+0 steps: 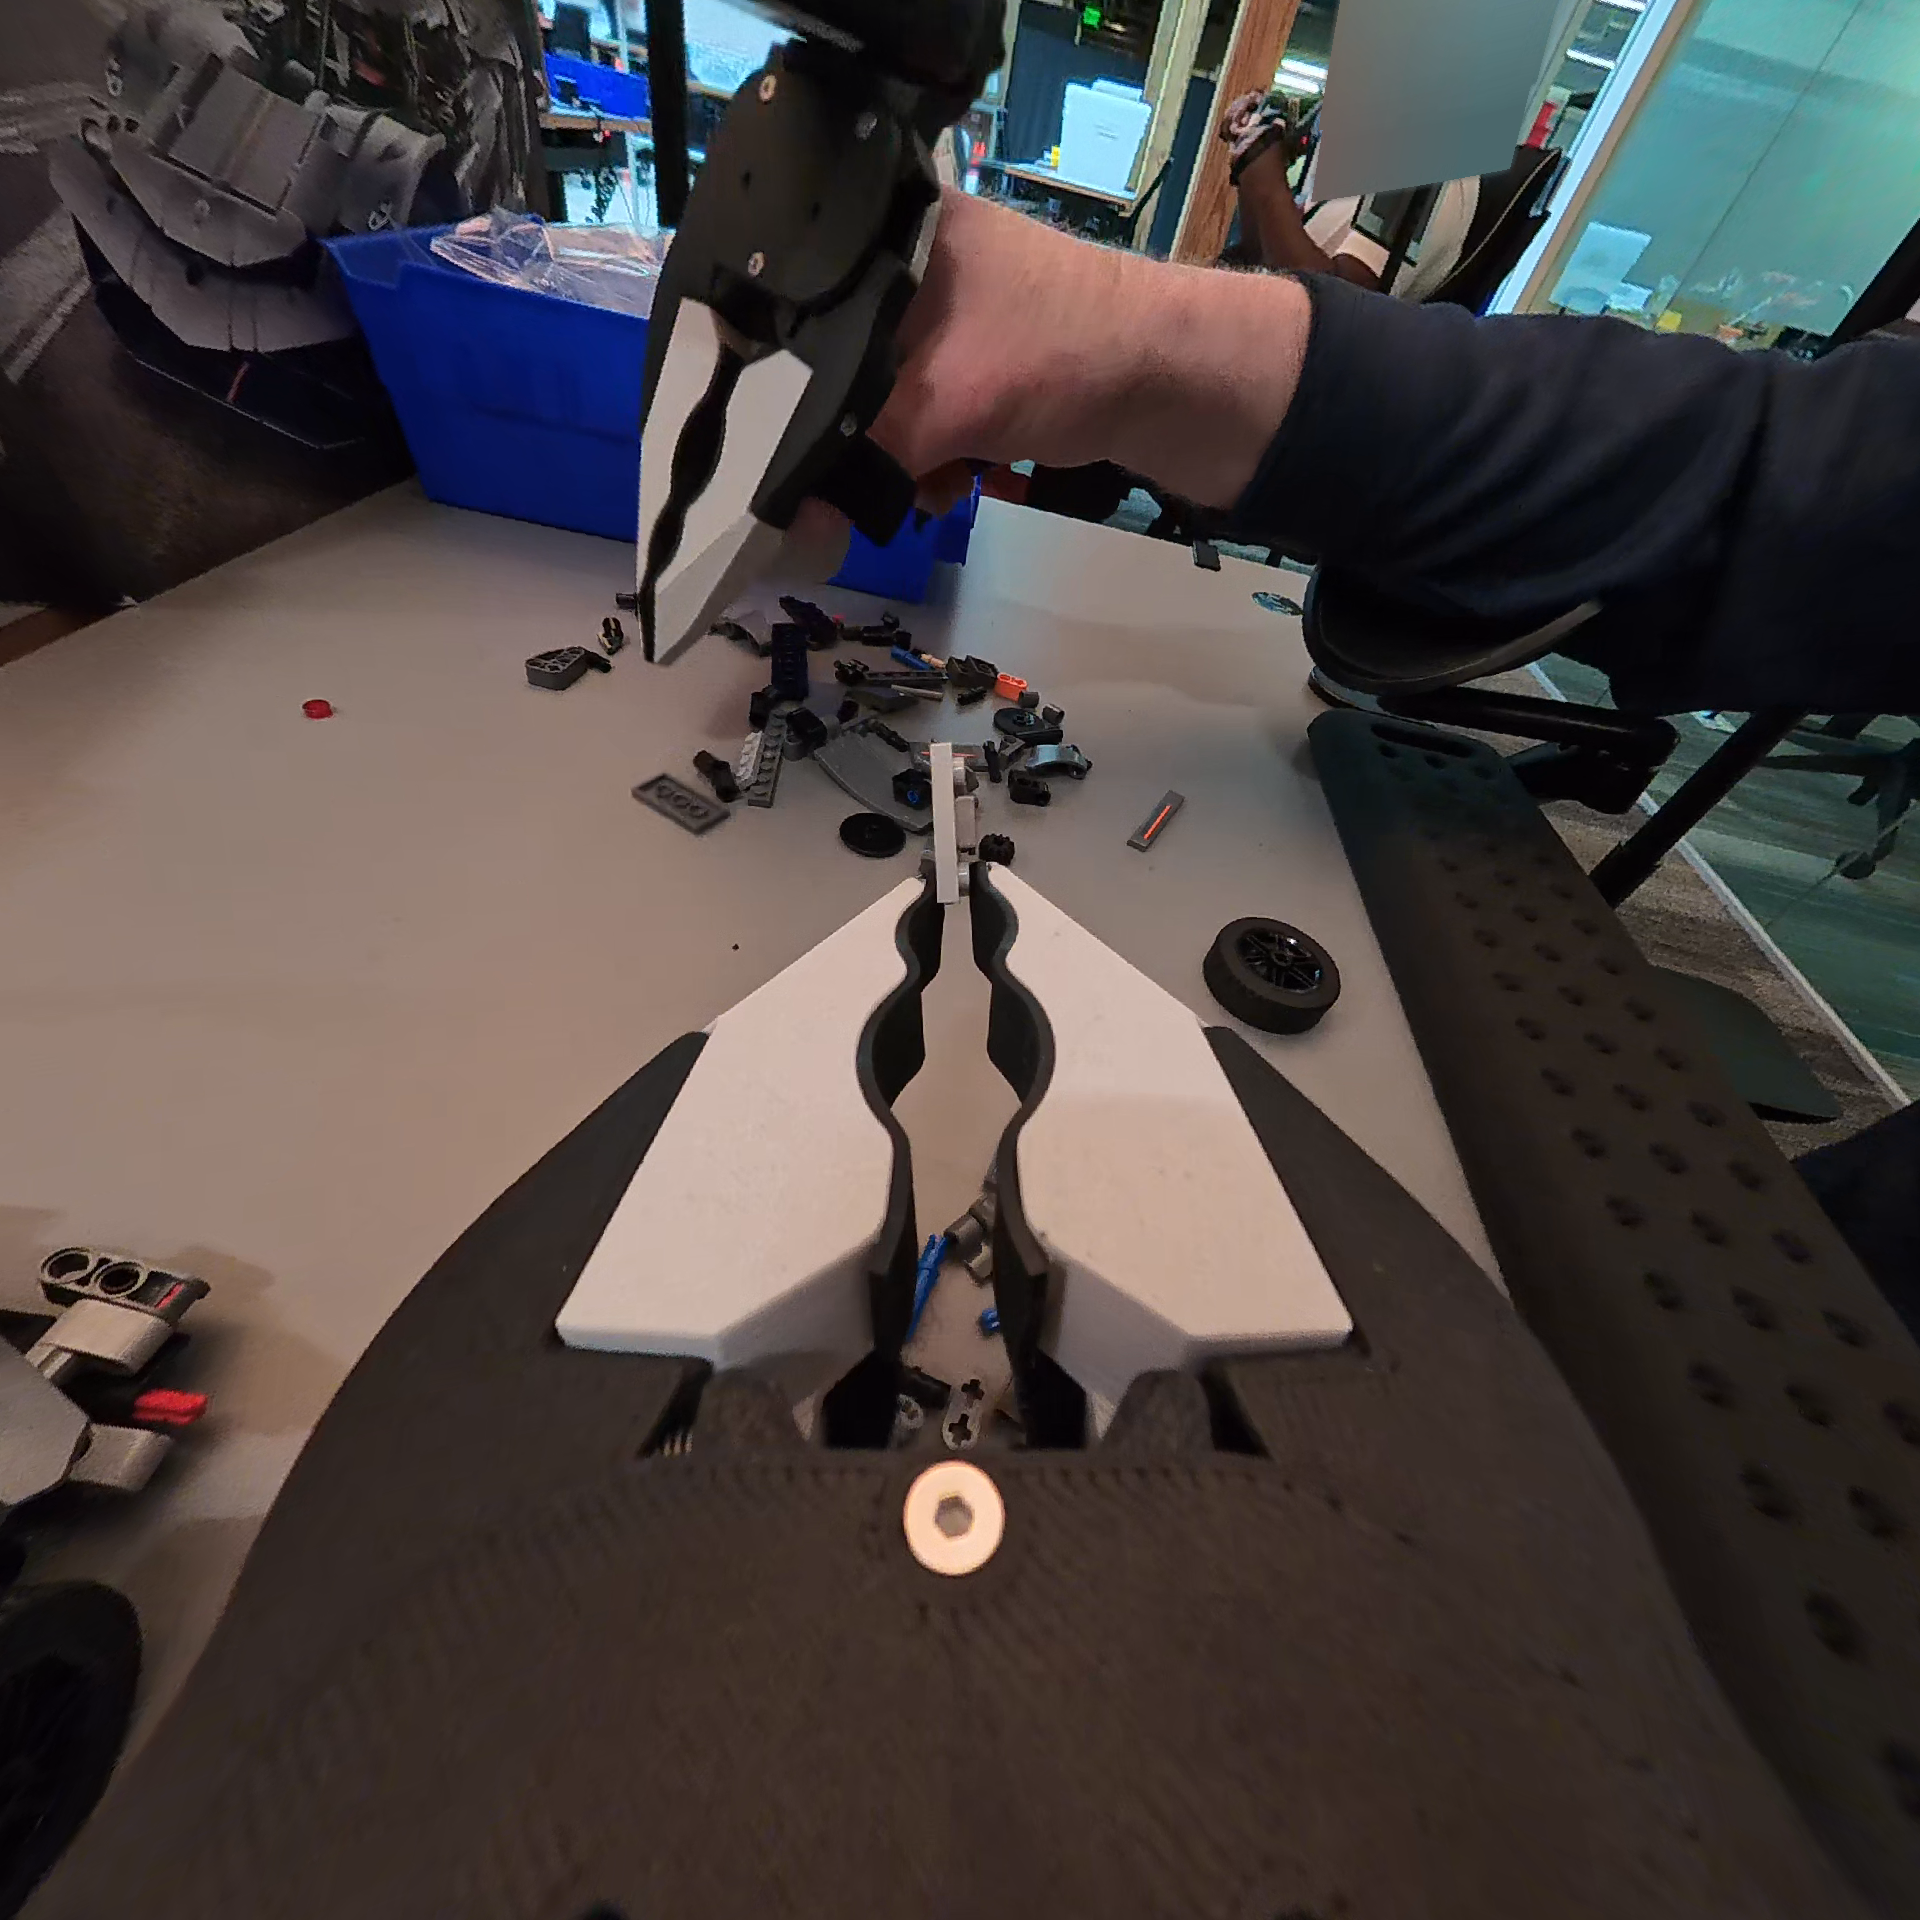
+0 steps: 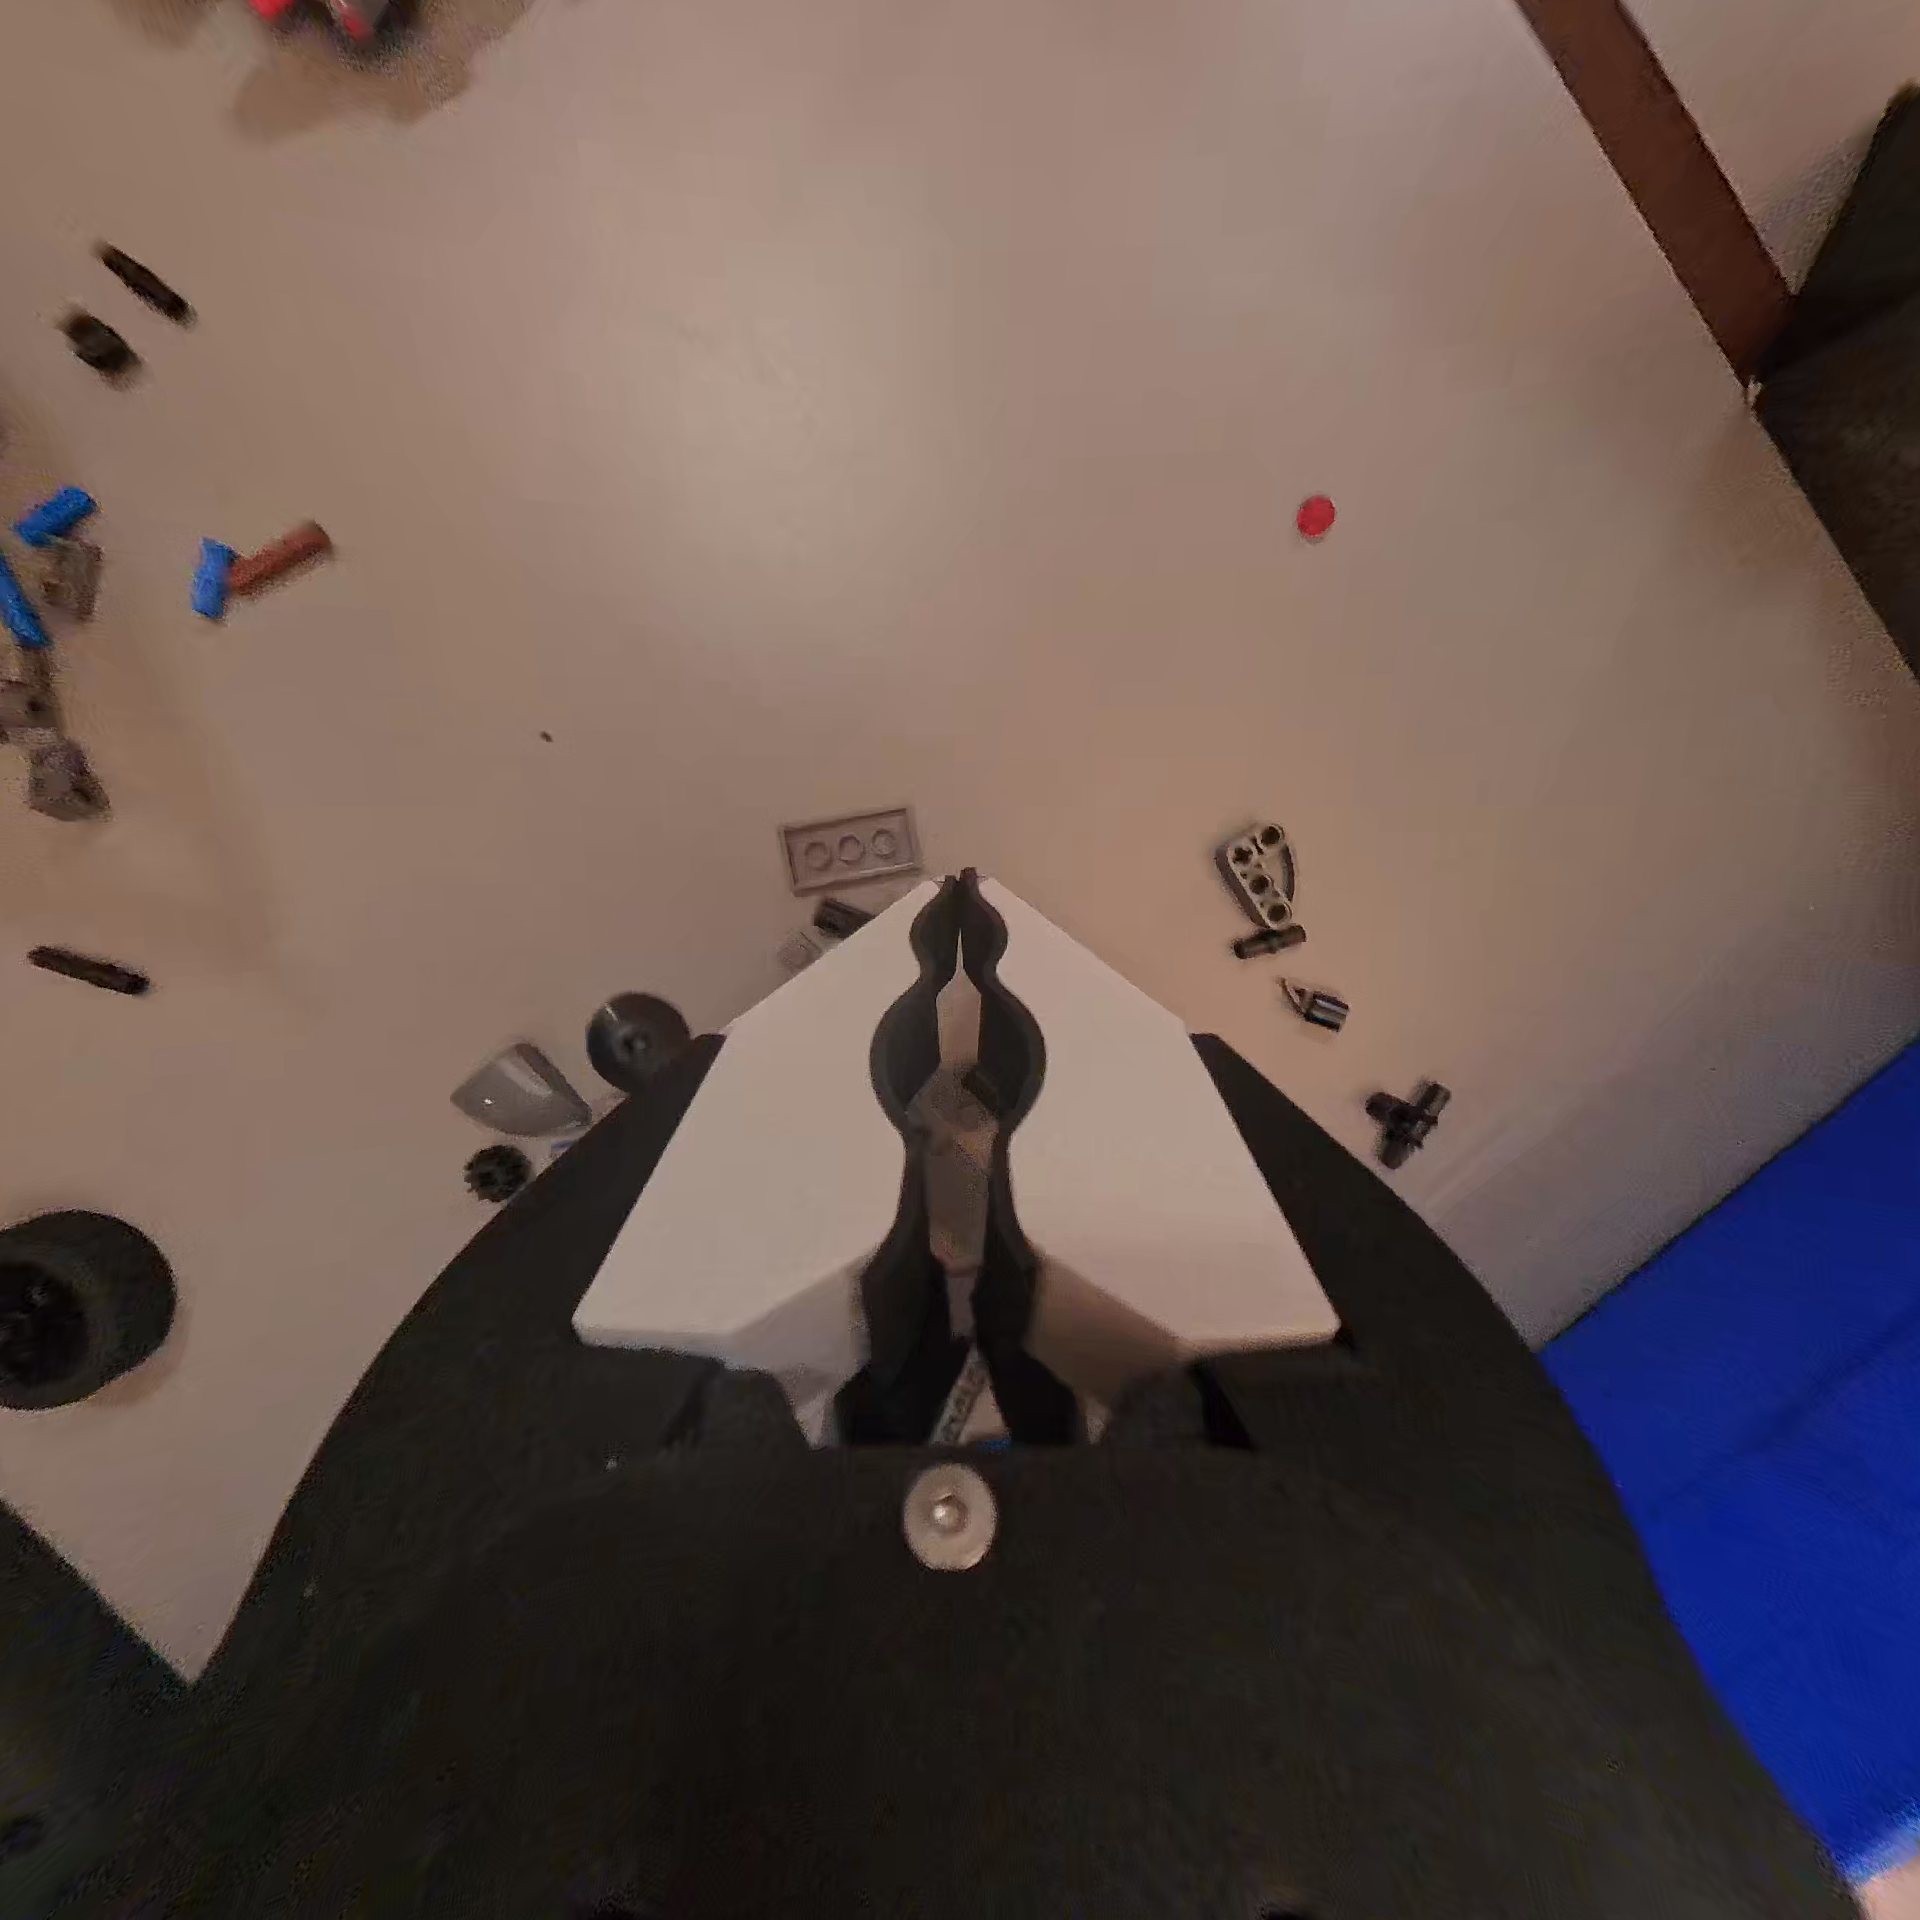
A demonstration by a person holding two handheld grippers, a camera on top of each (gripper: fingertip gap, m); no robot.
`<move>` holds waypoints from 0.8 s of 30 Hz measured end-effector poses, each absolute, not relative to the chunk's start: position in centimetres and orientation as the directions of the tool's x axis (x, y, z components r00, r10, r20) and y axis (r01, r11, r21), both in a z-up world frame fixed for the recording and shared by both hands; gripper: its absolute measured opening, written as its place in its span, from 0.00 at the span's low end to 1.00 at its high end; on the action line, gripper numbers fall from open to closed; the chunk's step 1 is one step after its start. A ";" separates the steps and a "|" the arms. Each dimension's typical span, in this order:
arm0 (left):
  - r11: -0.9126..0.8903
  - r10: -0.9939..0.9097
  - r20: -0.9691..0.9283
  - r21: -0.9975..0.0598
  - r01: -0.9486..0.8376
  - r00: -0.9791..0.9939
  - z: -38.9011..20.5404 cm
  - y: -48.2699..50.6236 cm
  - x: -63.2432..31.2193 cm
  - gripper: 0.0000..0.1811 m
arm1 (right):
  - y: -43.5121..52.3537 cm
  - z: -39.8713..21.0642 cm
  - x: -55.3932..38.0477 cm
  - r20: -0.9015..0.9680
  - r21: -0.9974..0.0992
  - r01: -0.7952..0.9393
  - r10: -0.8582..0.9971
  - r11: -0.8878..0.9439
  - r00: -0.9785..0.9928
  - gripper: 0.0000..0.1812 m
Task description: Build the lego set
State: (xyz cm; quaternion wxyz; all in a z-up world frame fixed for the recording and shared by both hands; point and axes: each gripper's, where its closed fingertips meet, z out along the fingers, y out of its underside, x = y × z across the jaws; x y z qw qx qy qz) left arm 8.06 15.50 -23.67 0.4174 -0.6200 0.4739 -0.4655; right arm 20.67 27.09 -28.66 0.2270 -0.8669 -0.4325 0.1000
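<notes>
Left wrist view: the left tongs are closed on a thin white strip joined to small grey parts, held upright at the tips above a grey table. Beyond the tips lies the main scatter of loose lego pieces, mostly black and grey. A black disc and a small black gear sit close to the tips, a grey plate to the left of the pile, a grey tile with a red stripe to the right, and a black wheel apart at the near right. A red stud lies alone at the far left. A part-built grey and black model with red pins sits at the near left edge. Behind the pile stands a blue bin with clear plastic in it. The right tongs, in a person's hand with a dark sleeve, point down at the far left of the pile, tips together with nothing seen between them. The right wrist view looks straight down on the table, the pads meeting at the tips just near the grey plate; the red stud lies well off to the right, a grey holed beam nearer on the right, the wheel at the left edge and blue pins farther off on the left.
</notes>
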 end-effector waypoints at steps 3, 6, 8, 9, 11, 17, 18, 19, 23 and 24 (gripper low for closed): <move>-0.203 -0.976 0.182 -0.958 -0.204 0.120 -23.8 15.6 8.1 0.01 | 26.0 -29.3 19.5 0.020 -0.472 0.745 0.839 -0.472 0.543 0.05; -0.199 -0.977 0.177 -0.957 -0.211 0.119 -23.9 15.5 8.1 0.01 | 25.0 -31.0 18.4 0.028 -0.412 0.796 0.867 -0.443 0.497 0.17; -0.196 -0.977 0.174 -0.957 -0.212 0.120 -23.9 15.5 8.1 0.01 | 24.6 -31.8 17.6 0.013 -0.388 0.809 0.875 -0.441 0.483 0.24; -0.196 -0.978 0.173 -0.957 -0.212 0.120 -23.9 15.5 8.1 0.01 | 24.7 -32.1 17.5 0.031 -0.378 0.823 0.883 -0.423 0.468 0.24; -0.195 -0.977 0.172 -0.958 -0.210 0.122 -23.8 15.5 8.1 0.01 | 25.0 -32.5 17.5 0.084 -0.363 0.850 0.895 -0.382 0.438 0.23; -0.195 -0.978 0.173 -0.957 -0.213 0.117 -23.9 15.4 8.2 0.01 | 25.0 -32.6 17.0 0.081 -0.378 0.852 0.903 -0.363 0.421 0.14; -0.192 -0.978 0.170 -0.957 -0.215 0.117 -24.0 15.4 8.2 0.01 | 25.0 -32.6 17.1 0.076 -0.376 0.851 0.903 -0.367 0.423 0.14; -0.190 -0.979 0.168 -0.957 -0.217 0.117 -24.0 15.4 8.2 0.01 | 25.0 -32.6 17.1 0.072 -0.378 0.848 0.902 -0.371 0.426 0.14; -0.189 -0.979 0.166 -0.958 -0.216 0.121 -24.0 15.4 8.1 0.01 | 24.9 -32.6 17.5 0.082 -0.369 0.852 0.901 -0.370 0.427 0.09; -0.190 -0.979 0.167 -0.958 -0.216 0.120 -24.0 15.4 8.1 0.01 | 24.8 -32.6 17.6 0.077 -0.371 0.852 0.902 -0.370 0.425 0.08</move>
